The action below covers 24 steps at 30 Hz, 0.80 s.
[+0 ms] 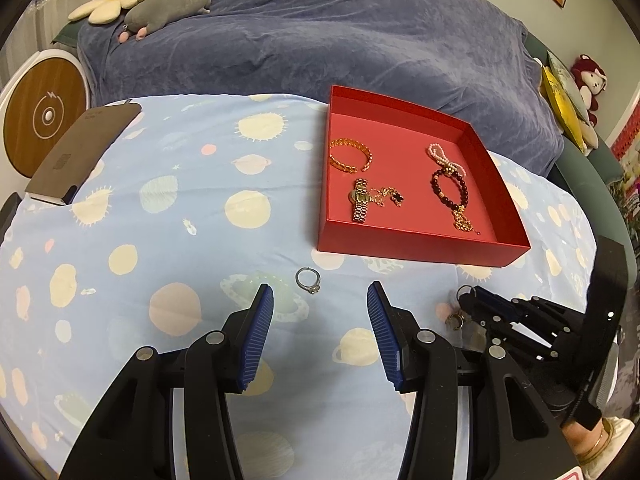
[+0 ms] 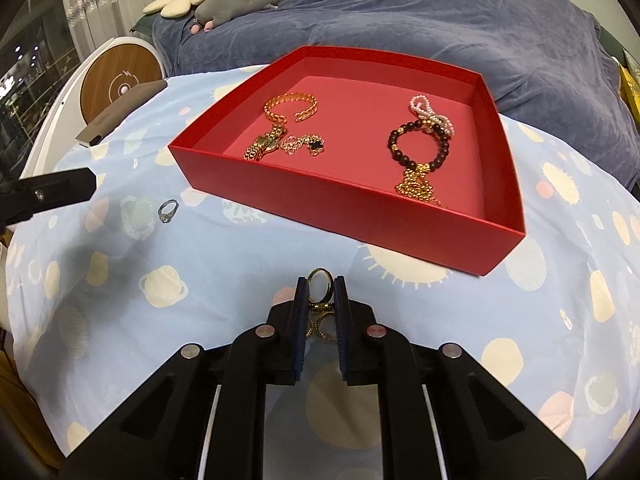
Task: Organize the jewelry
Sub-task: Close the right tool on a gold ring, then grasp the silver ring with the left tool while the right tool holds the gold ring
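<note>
A red tray (image 1: 412, 246) (image 2: 360, 216) sits on the planet-print cloth and holds a gold cuff bracelet (image 1: 350, 155) (image 2: 292, 106), a gold watch (image 1: 361, 200) (image 2: 266, 142), a clover chain, a pearl strand (image 1: 442, 156) and a dark bead bracelet (image 1: 448, 188) (image 2: 418, 146). A silver ring (image 1: 309, 280) (image 2: 168, 210) lies on the cloth just ahead of my open, empty left gripper (image 1: 320, 296). My right gripper (image 2: 321, 284) (image 1: 466, 294) is shut on a gold ring (image 2: 320, 285), held upright just above the cloth; another gold piece (image 1: 454, 320) lies under it.
A brown phone-like slab (image 1: 80, 152) lies at the cloth's far left edge. A round white and wood device (image 1: 44, 116) stands beyond it. A blue-covered bed (image 1: 320, 32) with plush toys lies behind the tray.
</note>
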Available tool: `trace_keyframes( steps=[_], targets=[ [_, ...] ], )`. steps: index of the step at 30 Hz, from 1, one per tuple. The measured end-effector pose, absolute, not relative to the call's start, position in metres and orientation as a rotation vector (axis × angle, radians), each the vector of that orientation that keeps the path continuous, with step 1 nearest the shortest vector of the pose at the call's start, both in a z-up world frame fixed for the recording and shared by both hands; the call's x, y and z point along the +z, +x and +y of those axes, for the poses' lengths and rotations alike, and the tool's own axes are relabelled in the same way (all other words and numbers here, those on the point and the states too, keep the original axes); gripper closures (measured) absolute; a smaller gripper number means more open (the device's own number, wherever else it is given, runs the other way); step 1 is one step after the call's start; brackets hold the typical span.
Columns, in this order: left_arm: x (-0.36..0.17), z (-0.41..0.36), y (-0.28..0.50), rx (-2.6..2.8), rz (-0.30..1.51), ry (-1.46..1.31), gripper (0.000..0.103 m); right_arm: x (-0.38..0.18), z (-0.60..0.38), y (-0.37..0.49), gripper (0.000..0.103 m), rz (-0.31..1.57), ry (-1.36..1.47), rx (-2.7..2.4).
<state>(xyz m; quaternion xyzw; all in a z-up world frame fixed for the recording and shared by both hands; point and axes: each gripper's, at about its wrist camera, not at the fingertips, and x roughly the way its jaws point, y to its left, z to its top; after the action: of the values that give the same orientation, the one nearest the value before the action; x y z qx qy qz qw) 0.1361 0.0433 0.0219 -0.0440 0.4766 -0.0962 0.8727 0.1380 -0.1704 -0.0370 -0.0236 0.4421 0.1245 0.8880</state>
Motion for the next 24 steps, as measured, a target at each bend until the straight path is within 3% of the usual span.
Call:
trace_keyframes(
  steps=[24],
  targets=[
    [-0.024,-0.067,0.112,-0.413,1.053,0.036,0.056,-0.013,-0.241,0.096,0.091,0.912,0.073,0.193]
  ],
)
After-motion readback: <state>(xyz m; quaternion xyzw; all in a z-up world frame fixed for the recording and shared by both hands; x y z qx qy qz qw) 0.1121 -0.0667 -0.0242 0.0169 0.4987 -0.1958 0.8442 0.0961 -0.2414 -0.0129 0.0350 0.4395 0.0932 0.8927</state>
